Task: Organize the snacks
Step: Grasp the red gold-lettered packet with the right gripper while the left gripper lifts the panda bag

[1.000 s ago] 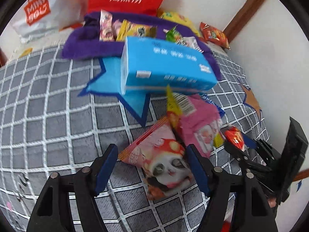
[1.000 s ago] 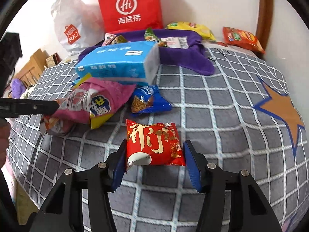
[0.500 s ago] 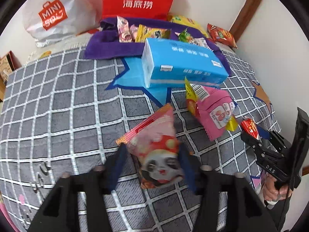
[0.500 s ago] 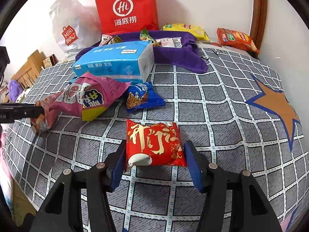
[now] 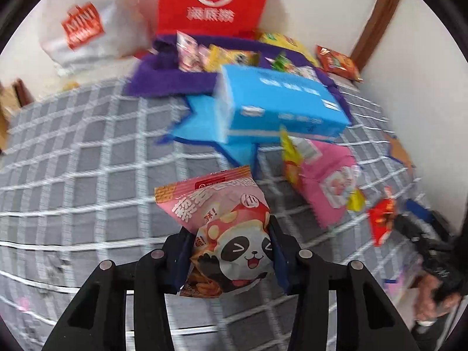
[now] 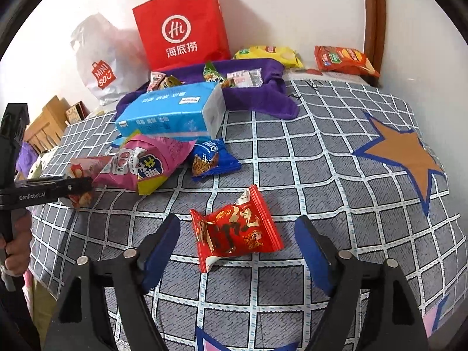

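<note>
Left wrist: left gripper (image 5: 228, 256) clamps panda snack (image 5: 228, 234); right gripper (image 6: 237, 251) agape; "MINISO" bag (image 6: 102, 67).

The panda snack packet (image 5: 231, 234) and the red snack packet (image 6: 234, 231) are glossy, crinkled plastic film, and the tissue pack (image 6: 172, 111) is smooth blue plastic wrap. The checked bedcover (image 6: 321, 158) and the purple towel (image 6: 257, 96) are matt cloth, the towel with a fuzzy nap. The red bag (image 6: 181, 26) is smooth paper; the gripper fingers (image 6: 313, 251) are matt black plastic with blue pads.
</note>
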The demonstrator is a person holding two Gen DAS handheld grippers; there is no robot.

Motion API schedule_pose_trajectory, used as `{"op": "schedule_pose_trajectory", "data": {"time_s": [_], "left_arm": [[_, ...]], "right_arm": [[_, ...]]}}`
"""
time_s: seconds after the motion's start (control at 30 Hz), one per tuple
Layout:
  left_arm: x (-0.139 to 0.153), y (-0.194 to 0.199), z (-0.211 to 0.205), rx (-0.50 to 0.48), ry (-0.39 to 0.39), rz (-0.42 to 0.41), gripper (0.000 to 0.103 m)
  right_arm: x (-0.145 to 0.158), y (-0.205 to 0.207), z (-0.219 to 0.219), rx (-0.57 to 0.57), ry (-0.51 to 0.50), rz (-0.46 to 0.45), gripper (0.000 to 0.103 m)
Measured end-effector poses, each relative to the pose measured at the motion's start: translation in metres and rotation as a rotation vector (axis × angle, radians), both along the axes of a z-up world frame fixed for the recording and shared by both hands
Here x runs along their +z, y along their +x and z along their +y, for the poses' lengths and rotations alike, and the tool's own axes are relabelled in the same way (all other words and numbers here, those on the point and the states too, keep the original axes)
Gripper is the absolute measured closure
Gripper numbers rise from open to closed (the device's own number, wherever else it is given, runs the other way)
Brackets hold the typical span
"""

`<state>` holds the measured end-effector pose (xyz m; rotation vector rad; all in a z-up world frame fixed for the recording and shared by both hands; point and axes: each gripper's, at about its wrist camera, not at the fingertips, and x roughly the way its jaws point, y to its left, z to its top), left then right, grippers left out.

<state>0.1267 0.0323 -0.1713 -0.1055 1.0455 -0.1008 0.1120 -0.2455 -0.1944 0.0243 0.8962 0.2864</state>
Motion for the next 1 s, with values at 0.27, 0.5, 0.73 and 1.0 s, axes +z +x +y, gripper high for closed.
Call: {"op": "schedule_pose_trajectory", "data": {"time_s": [0.27,0.5,0.73,1.0], "left_arm": [[-0.014,0.004,0.014,0.018,-0.001,0.013,0.052],[-0.025,-0.004,0.02,0.08,-0.077,-0.079,0.052],[-0.027,-0.012,0.012,0.063,-0.034,-0.152,0.053],[-0.018,-0.015,0.03,0.083,-0.151,-0.11,0.064]], "right_arm": [[-0.03,0.006,0.021,0.042,-0.094,0.052,0.027],[-0.035,-0.003,0.018,0.002,-0.108,-0.024,0.038],[-0.035,0.0,0.007,-0.039,-0.016,-0.041,0.038],[-0.018,-0.008,0.004,-0.06,0.018,-0.046,0.054]]}}
